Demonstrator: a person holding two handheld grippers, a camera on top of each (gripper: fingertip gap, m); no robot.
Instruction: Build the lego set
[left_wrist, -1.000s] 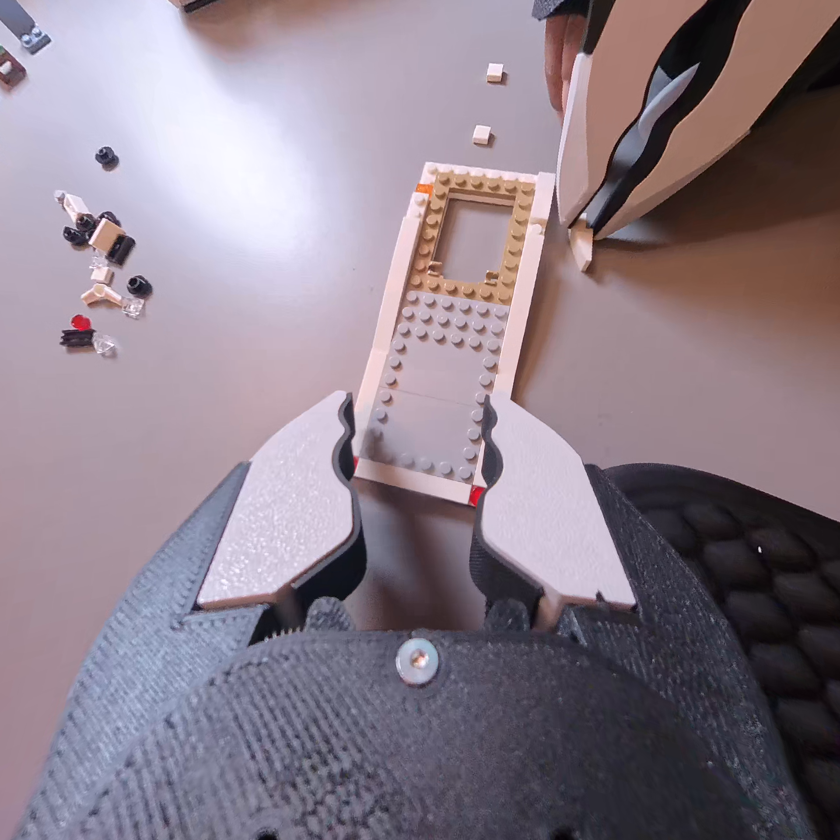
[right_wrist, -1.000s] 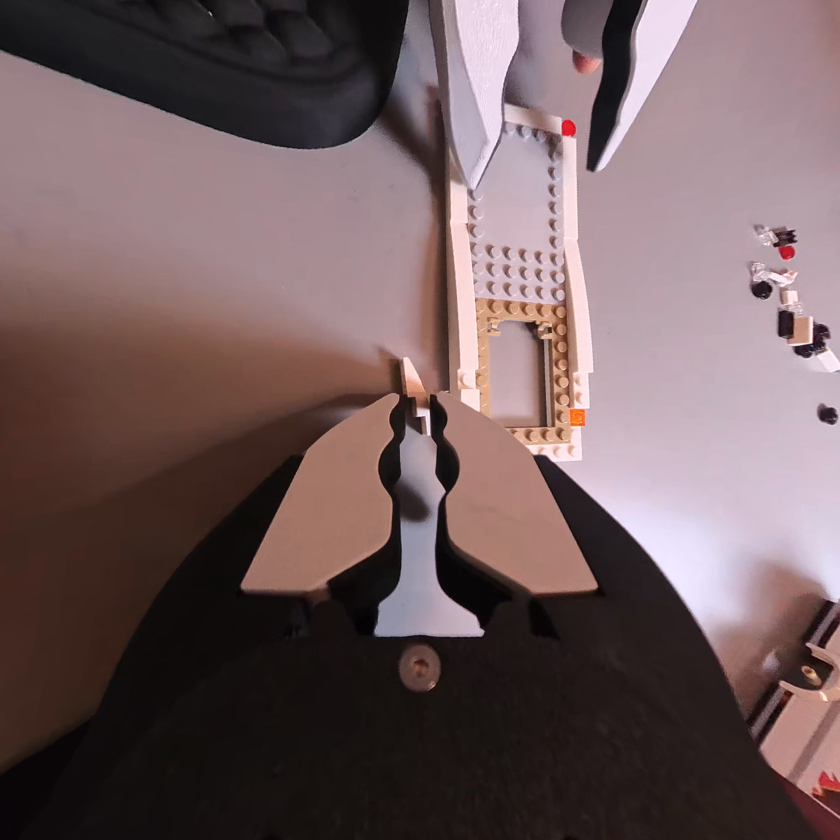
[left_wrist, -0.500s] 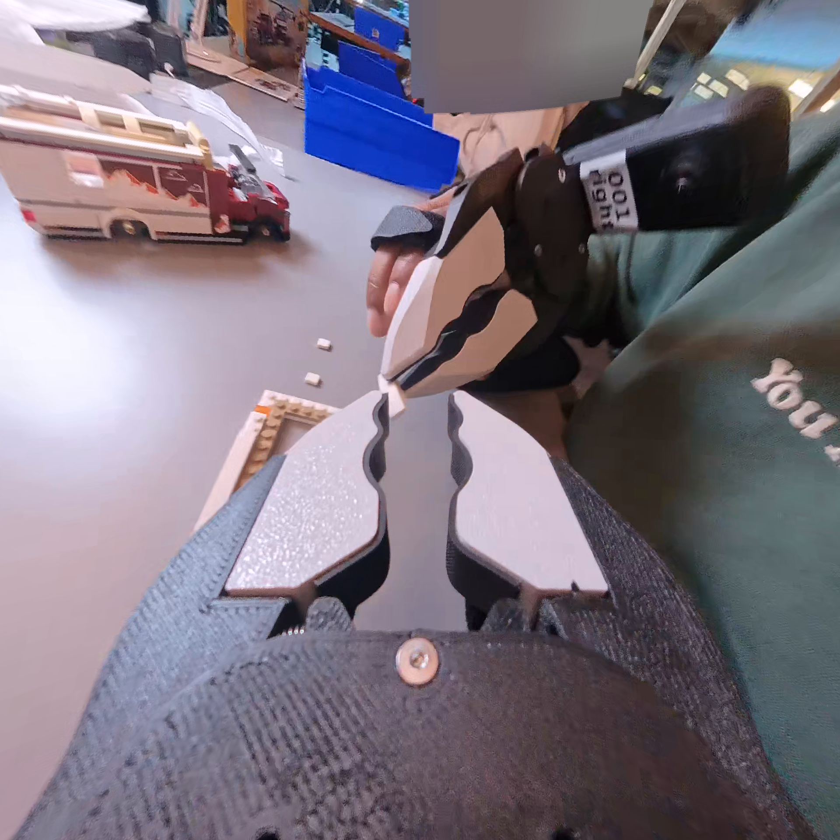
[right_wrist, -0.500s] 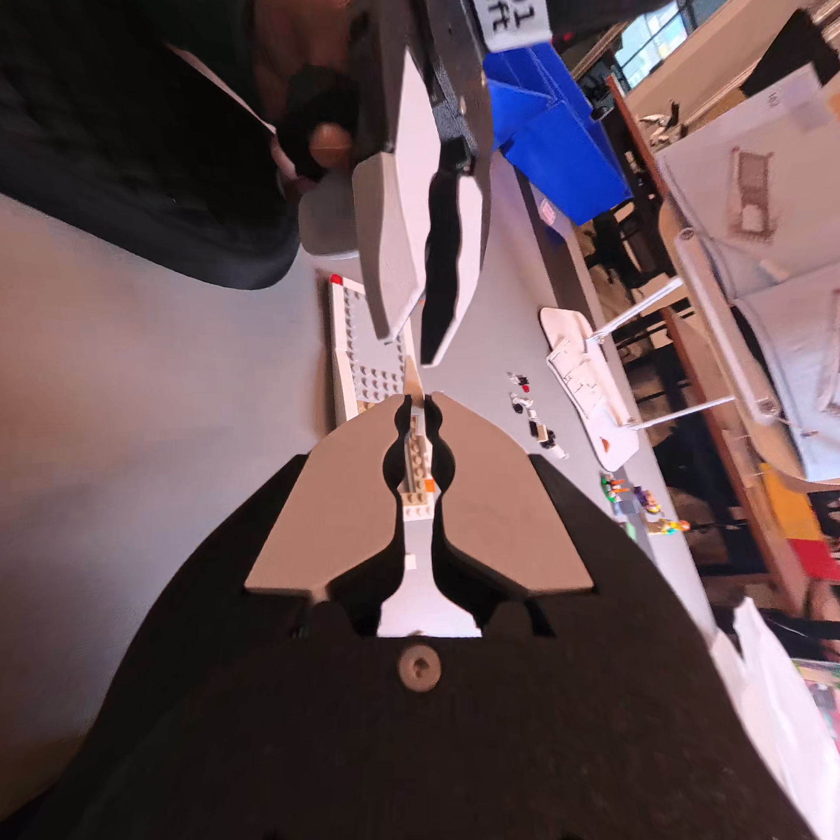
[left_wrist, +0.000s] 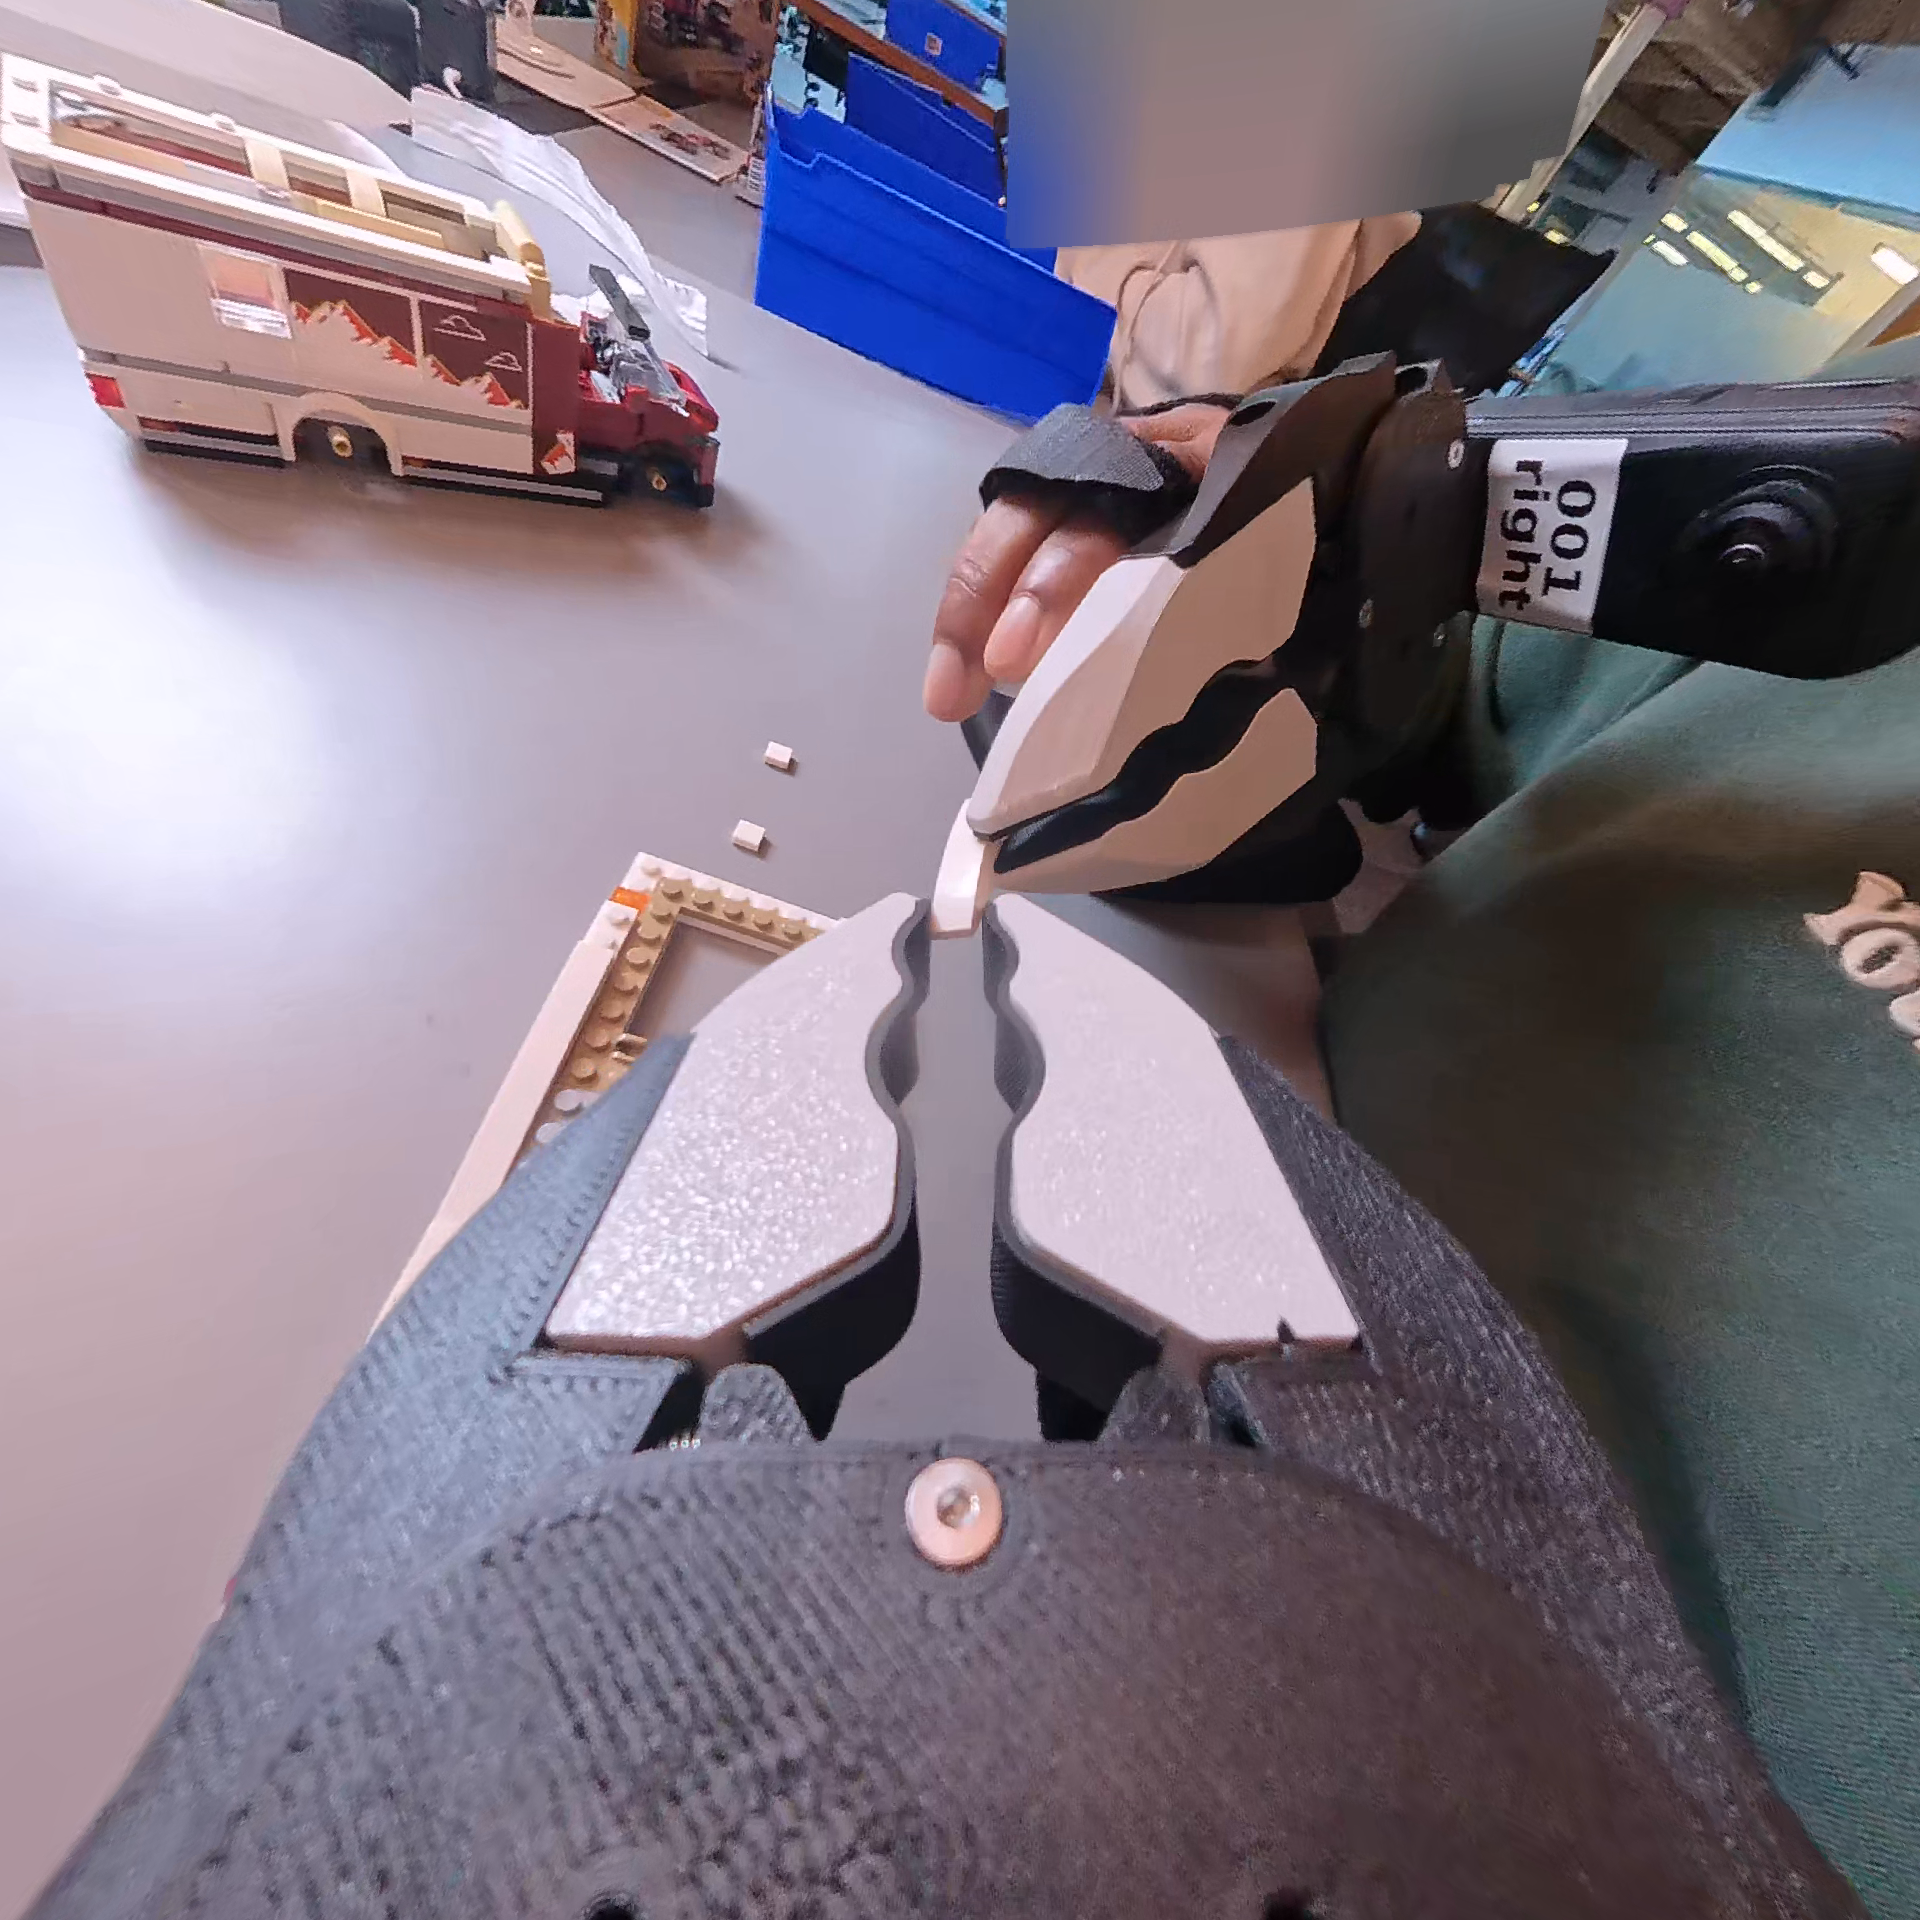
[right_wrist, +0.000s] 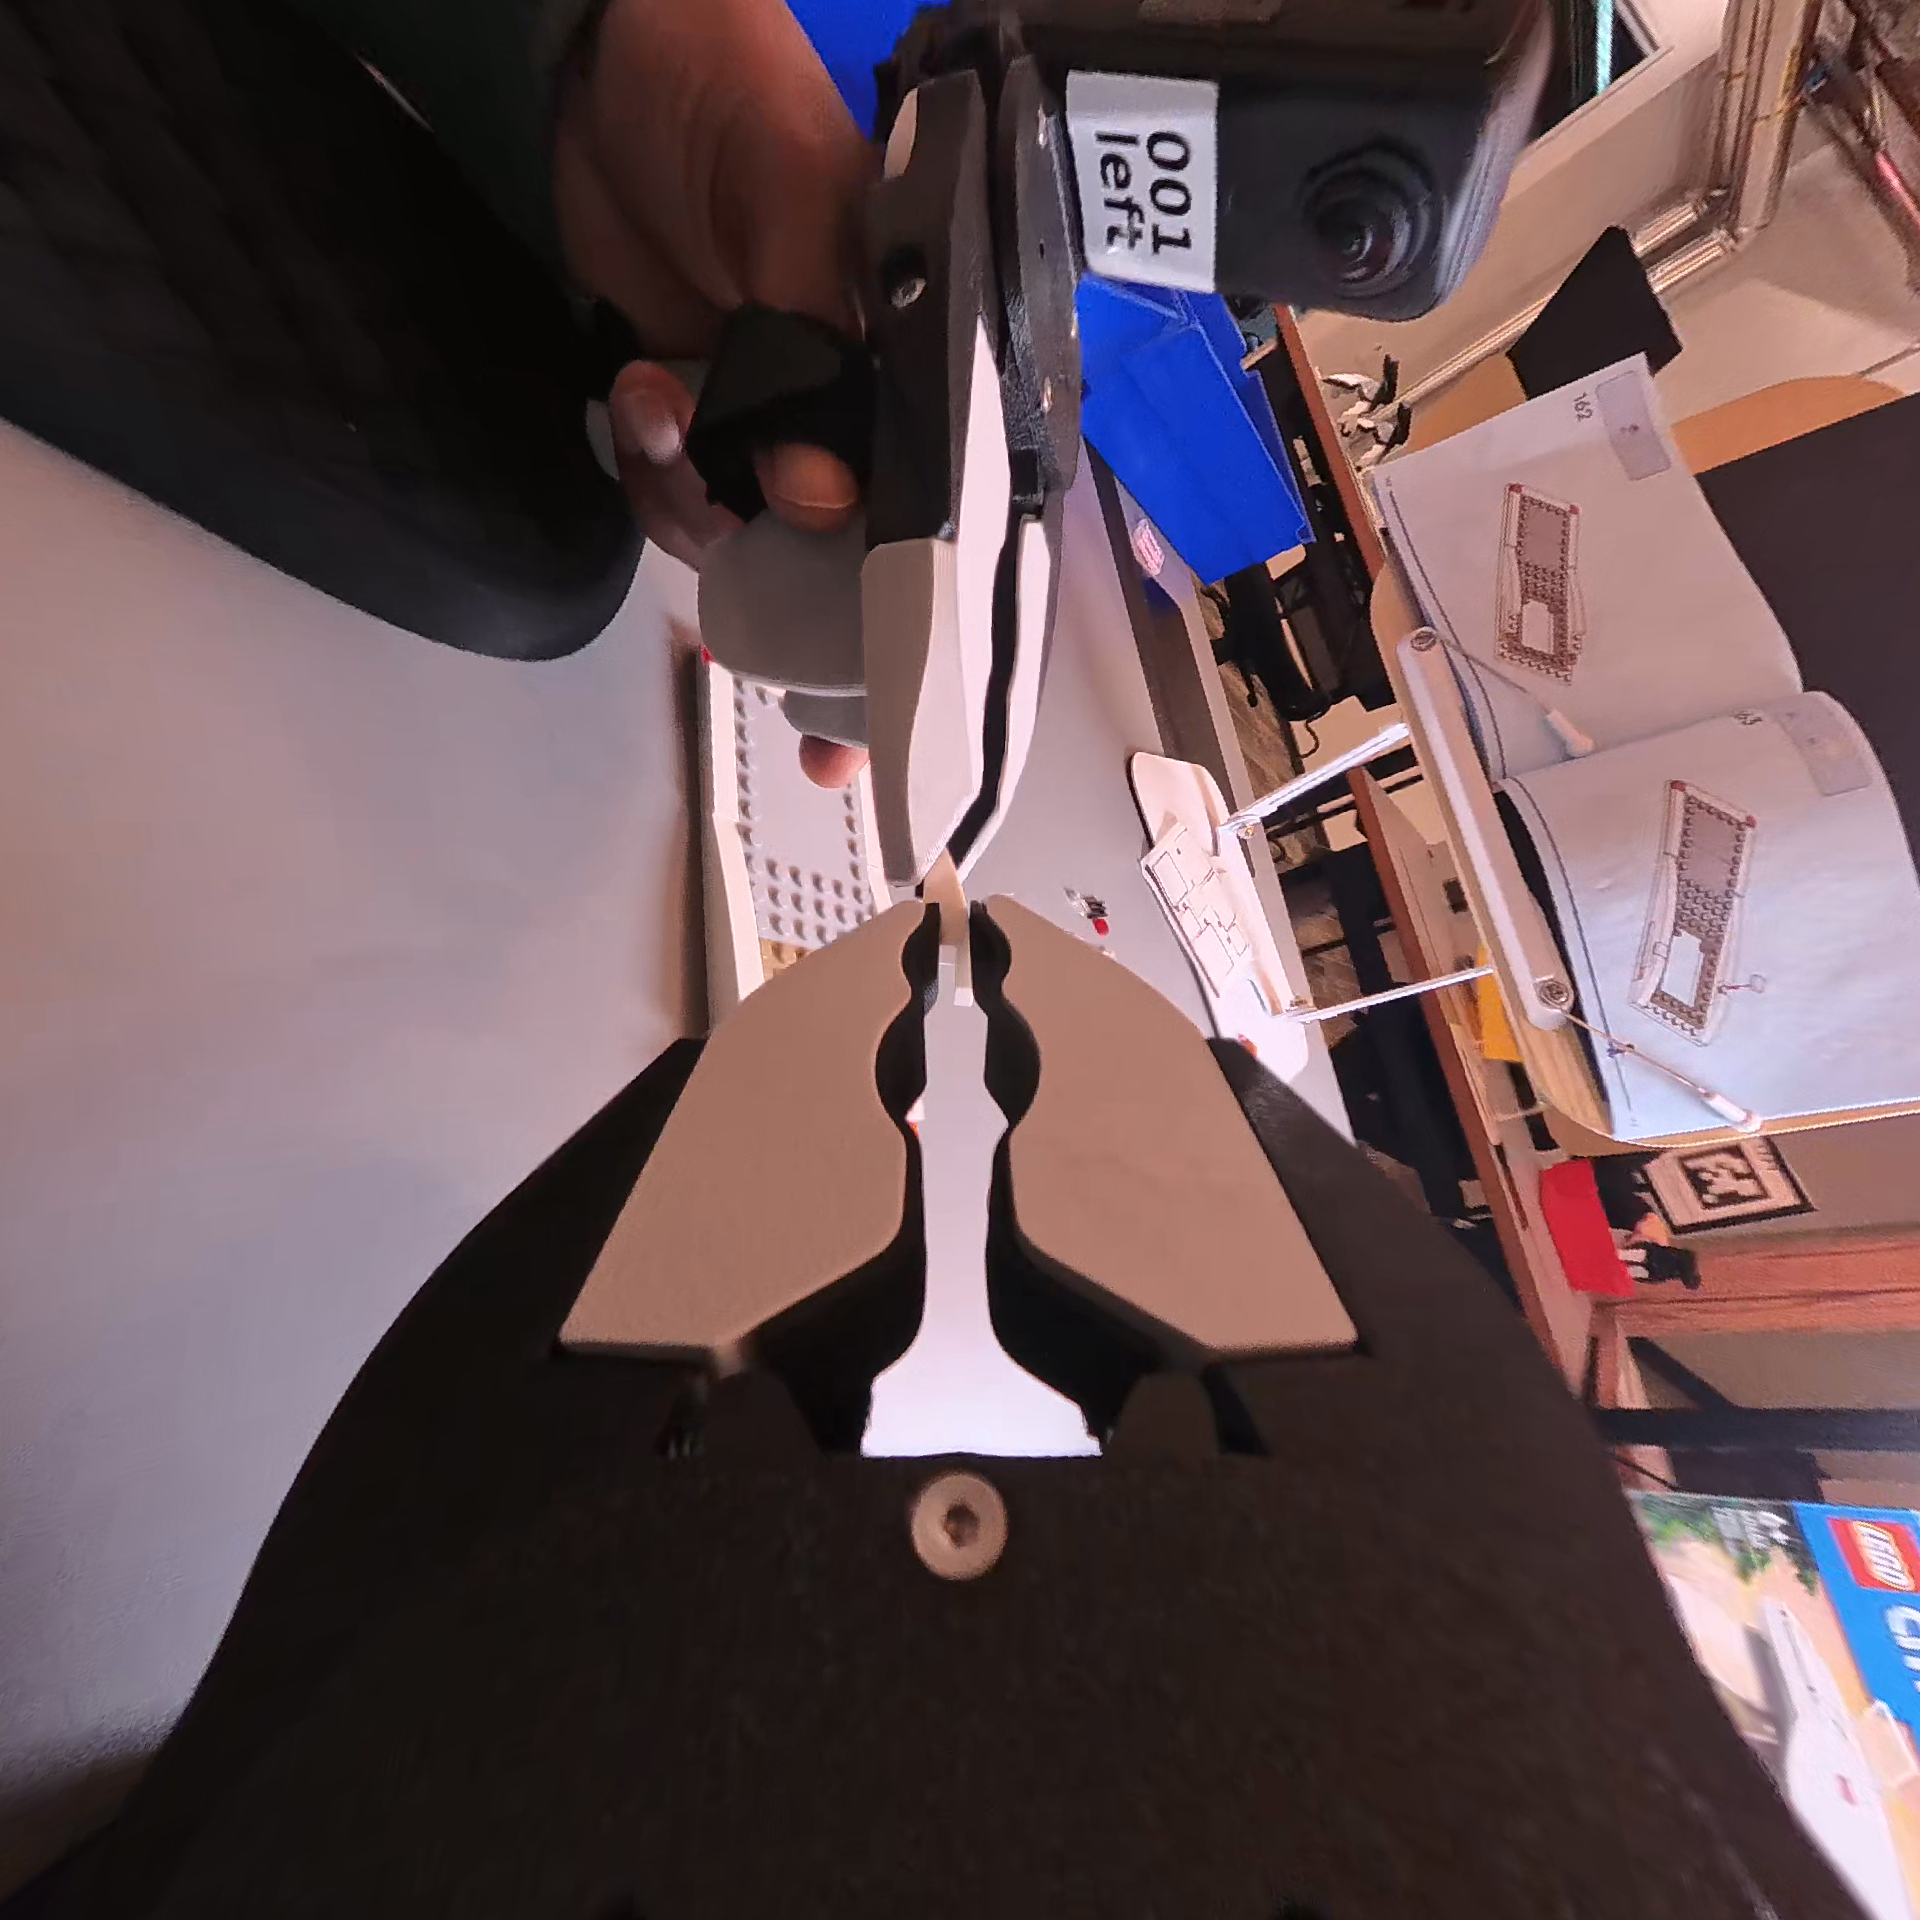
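Note:
My left gripper (left_wrist: 951, 914) and right gripper (right_wrist: 951, 914) meet tip to tip above the table. Both are shut on one small white curved brick (left_wrist: 956, 883). In the left wrist view the right gripper (left_wrist: 982, 842) comes in from the upper right and pinches the brick's upper end, while my left pads grip its lower end. In the right wrist view the brick (right_wrist: 954, 961) sits between my right pads, and the left gripper (right_wrist: 935, 878) closes on its far end. A flat brick assembly of white, tan and grey plates (left_wrist: 623, 935) lies on the table below; it also shows in the right wrist view (right_wrist: 790, 831).
A brick camper van (left_wrist: 312, 322) stands at the far left, with blue bins (left_wrist: 894, 239) behind. Two small white tiles (left_wrist: 748, 834) lie beyond the assembly. An open instruction booklet (right_wrist: 1662, 831), tiny loose pieces (right_wrist: 1091, 909) and a toy box (right_wrist: 1818, 1662) are to the right. A person's green sleeve (left_wrist: 1558, 1143) is close. Left and right tips are no more than a few centimetres apart. The brick camper van (left_wrist: 312, 322) is about equally far from each gripper, around 25 centimeters.
My left gripper left the near end of the plate assembly, rose and closed on the white brick. My right gripper lifted that brick off the table, still holding it.

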